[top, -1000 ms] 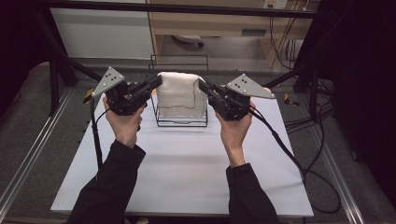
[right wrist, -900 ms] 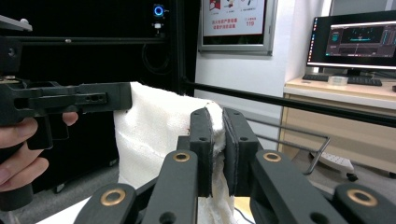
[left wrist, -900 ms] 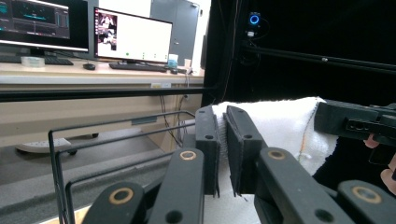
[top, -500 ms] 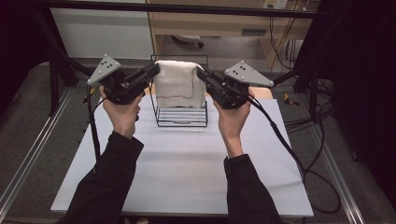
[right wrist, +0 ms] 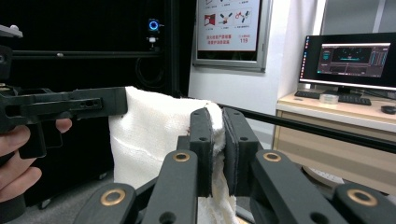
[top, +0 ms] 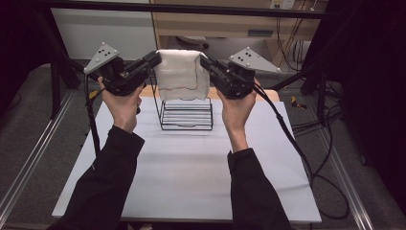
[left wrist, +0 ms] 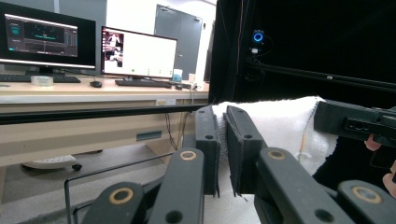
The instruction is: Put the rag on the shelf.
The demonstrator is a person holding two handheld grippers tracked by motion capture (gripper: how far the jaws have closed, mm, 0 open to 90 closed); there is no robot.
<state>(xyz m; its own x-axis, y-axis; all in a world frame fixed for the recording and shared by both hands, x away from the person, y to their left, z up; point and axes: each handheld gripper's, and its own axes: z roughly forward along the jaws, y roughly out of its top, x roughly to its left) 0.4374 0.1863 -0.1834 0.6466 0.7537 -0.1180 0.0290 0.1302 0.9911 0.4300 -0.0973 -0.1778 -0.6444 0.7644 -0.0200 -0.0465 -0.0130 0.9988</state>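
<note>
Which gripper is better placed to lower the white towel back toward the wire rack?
Neither alone. The left gripper and right gripper are each shut on a top corner of the white towel, level with each other, above the wire rack; both should lower together.

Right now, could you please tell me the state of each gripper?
Left gripper: jaws closed on a top corner of the white towel.
Right gripper: jaws closed on the towel's other top corner.
</note>
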